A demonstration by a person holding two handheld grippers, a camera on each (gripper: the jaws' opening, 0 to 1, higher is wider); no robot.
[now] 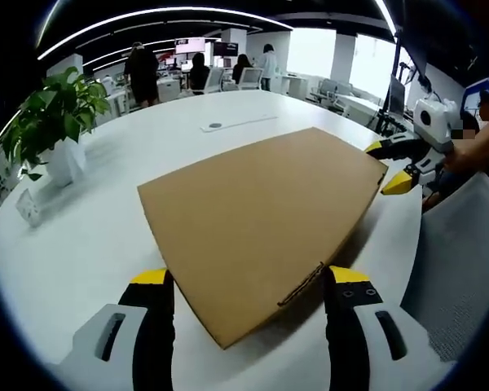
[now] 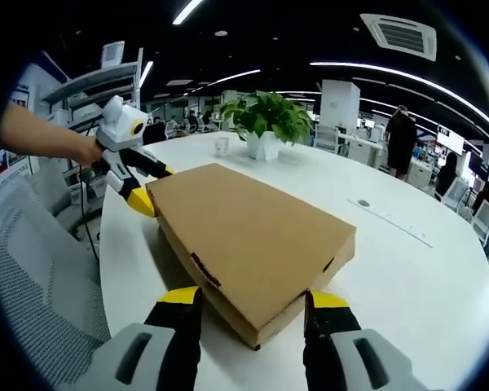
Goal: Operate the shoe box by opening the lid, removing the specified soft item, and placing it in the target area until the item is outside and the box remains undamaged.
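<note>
On the round white worktop we have the shoe box lying flat with its lid down, and we bracket it from opposite corners. Our left tool stands spread wide around the near corner without touching, and the right tool straddles its own corner just the same, nothing gripped. Beyond sits a potted plant and a grey mesh chair.

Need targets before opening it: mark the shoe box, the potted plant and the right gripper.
shoe box (image 1: 261,220), left gripper view, middle of closed lid.
potted plant (image 2: 269,118), right gripper view, leaves.
right gripper (image 2: 251,314), right gripper view, between its open jaws.
</note>
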